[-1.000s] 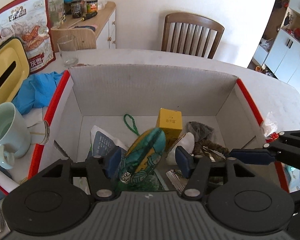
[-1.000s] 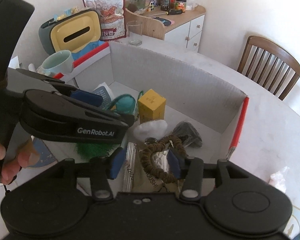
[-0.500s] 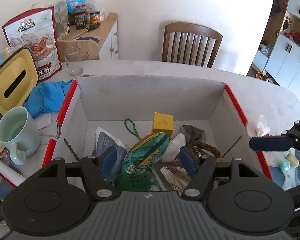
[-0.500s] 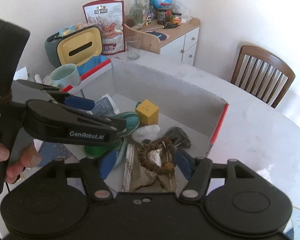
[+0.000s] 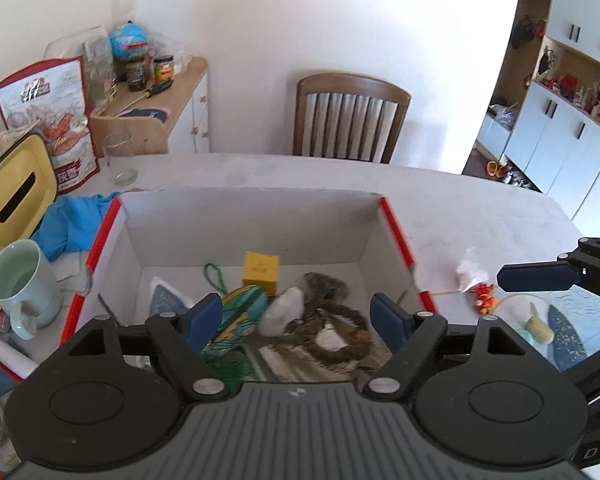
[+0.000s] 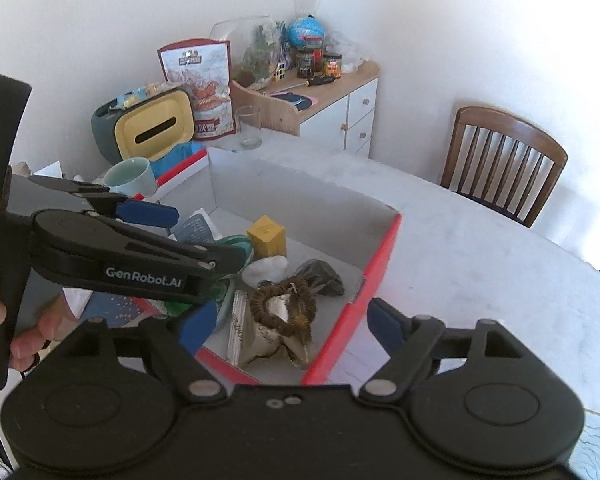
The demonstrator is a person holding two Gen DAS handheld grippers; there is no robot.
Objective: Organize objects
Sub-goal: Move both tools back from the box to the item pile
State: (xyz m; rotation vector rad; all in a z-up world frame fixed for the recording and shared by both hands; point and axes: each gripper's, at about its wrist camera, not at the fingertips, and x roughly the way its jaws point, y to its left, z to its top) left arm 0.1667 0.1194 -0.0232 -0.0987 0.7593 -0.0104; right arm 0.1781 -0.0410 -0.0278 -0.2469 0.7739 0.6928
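Observation:
An open cardboard box with red edges sits on the table. Inside lie a yellow cube box, a green patterned pouch, a white lump, a brown bead bracelet and a grey bundle. My left gripper is open and empty above the box's near side; it also shows in the right wrist view. My right gripper is open and empty above the box's right corner. One of its fingers shows at the right of the left wrist view.
A mint mug, blue cloth, yellow-lidded bin, glass and snack bag stand left of the box. A small wrapped item and a glass bowl lie right of it. A wooden chair stands behind the table.
Both grippers have opened wider and pulled up and back from the box. The pouch and the bracelet now lie free in the box, no longer between the fingers.

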